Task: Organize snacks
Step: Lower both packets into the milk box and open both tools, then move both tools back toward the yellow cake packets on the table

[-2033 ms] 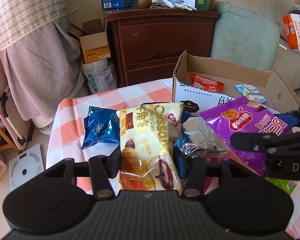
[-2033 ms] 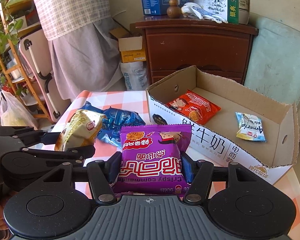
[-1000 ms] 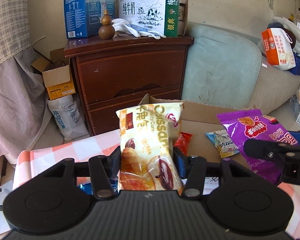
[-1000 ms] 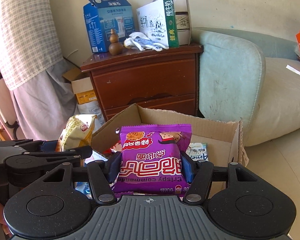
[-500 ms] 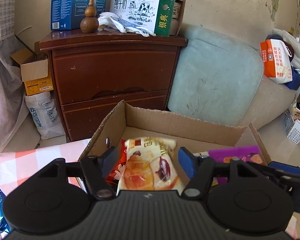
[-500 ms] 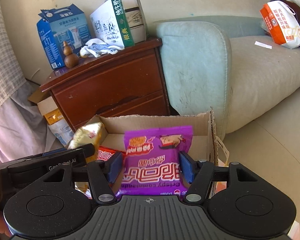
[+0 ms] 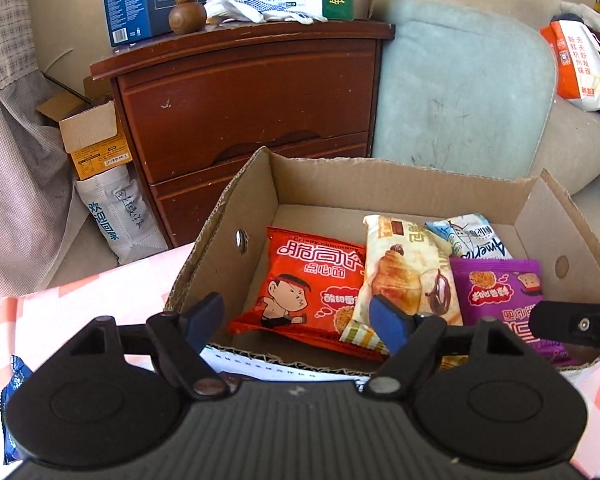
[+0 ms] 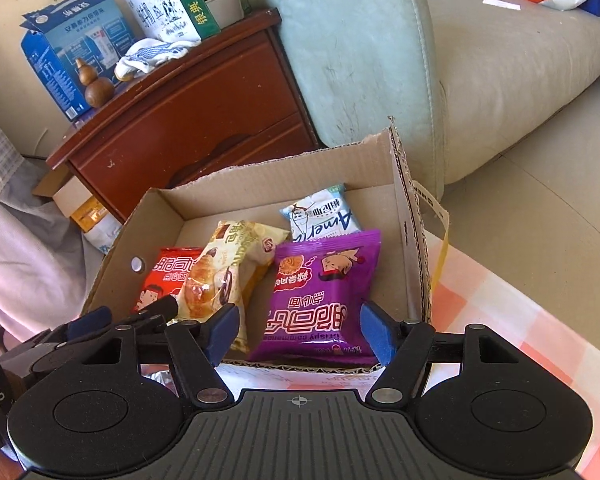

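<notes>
1. Four snack packets lie inside the cardboard box (image 7: 400, 184), which sits on a pink-and-white checked tablecloth (image 8: 512, 312); its near wall stands between both grippers and the packets.
2. Behind the box stand a pale green sofa (image 7: 460, 88) and a dark wooden dresser (image 7: 252, 96) (a blue carton, a milk carton and a small wooden gourd sit on top of it).
3. Largest of the snacks, the purple packet (image 8: 320, 300) lies at the right end of the box floor, close to the right wall, its top edge over the foot of the blue-and-white packet (image 8: 324, 214) at the back.
4. Beside it, the croissant packet (image 7: 404, 276) lies lengthwise in the middle, its left edge overlapping the red packet (image 7: 308, 288) at the left end.
5. At the box's near edge, the left gripper (image 7: 296, 322) has its blue pads spread wide and holds nothing; the right pad sits in front of the croissant packet's lower corner.
6. Likewise the right gripper (image 8: 300, 330) is spread apart, one pad on either side of the purple packet's lower end without pinching it.
7. One blue wrapper (image 7: 14, 384) shows at the far left edge of the left wrist view, outside the box on the cloth.
</notes>
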The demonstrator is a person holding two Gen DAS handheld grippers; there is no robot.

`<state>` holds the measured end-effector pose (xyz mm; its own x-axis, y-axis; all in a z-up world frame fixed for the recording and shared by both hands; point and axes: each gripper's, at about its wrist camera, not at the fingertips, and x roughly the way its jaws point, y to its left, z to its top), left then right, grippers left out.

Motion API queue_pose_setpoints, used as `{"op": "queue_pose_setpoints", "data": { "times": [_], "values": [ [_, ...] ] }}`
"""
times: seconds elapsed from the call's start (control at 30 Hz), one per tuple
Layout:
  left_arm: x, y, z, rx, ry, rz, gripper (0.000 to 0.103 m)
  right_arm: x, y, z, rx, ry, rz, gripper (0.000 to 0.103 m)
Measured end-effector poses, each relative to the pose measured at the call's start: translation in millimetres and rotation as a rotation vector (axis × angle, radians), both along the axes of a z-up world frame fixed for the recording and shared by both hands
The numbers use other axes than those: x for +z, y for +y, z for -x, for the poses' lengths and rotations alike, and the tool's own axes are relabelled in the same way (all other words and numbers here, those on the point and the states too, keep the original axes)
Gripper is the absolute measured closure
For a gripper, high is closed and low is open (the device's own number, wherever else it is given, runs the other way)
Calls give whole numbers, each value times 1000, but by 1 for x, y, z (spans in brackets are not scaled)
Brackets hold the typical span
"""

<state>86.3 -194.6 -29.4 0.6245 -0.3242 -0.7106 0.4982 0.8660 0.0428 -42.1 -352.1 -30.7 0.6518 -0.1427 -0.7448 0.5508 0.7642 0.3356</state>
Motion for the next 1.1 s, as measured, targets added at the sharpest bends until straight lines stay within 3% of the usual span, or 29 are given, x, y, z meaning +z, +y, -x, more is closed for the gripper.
{"op": "queue_pose_setpoints", "data": {
  "times": [0.23,0.4,0.63,0.83,1.1],
  "values": [
    [3,9,18,-24,17,-38,23,-3,5,3,32,46,-38,32],
    [5,19,29,-35,29,-52,23,-1,17,10,79,60,0,32],
    [21,36,42,-27,11,6,20,9,31,12,141,54,54,32],
    [38,52,63,-15,-36,-28,17,19,46,16,193,30,123,32],
    [40,84,88,3,29,-22,17,27,77,27,263,11,198,32]
  ]
}}
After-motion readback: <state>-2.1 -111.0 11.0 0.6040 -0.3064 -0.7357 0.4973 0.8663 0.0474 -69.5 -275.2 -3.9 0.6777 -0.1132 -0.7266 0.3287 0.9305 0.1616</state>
